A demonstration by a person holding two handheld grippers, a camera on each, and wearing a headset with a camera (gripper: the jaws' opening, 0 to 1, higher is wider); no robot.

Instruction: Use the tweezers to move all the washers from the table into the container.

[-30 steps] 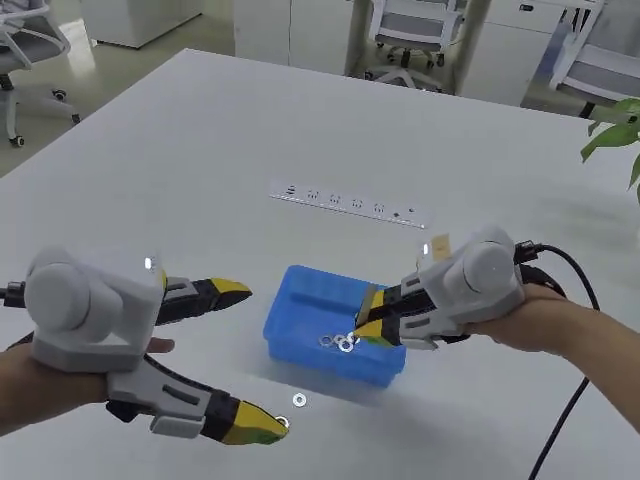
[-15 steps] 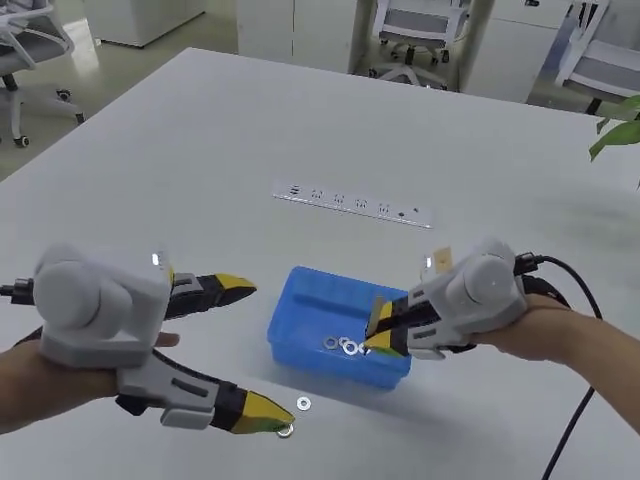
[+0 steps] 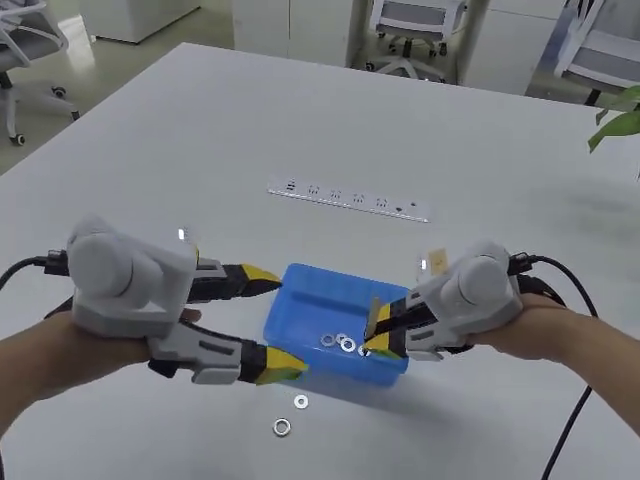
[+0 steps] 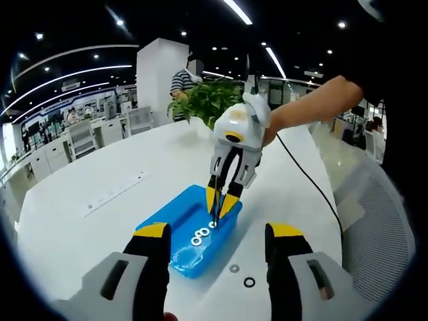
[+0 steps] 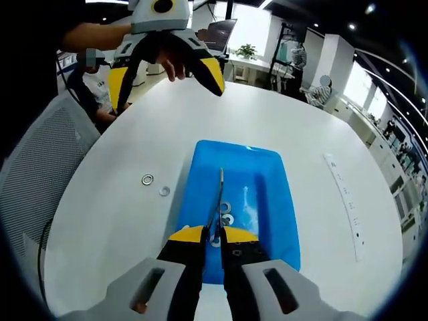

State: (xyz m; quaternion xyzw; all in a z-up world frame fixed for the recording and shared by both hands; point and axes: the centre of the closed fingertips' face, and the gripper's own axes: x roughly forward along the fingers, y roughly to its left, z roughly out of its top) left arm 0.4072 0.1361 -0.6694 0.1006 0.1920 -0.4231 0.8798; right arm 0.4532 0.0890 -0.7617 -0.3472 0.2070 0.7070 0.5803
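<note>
My right gripper (image 3: 372,335) hangs over the right side of the blue container (image 3: 310,285), its jaws pinching the tweezers (image 5: 217,200). The tweezer tips point down into the container, close to several washers (image 3: 345,344) lying inside. My left gripper (image 3: 275,320) is at the container's left edge, jaws spread wide and holding nothing. Two loose washers (image 3: 301,402) lie on the white table (image 3: 200,130), just on the near side of the container.

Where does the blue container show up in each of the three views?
Head view: container lower centre.
Left gripper view: container centre, just beyond the jaws.
Right gripper view: container centre, beneath the tweezers.
Shared landmark: white power strip on the table.
</note>
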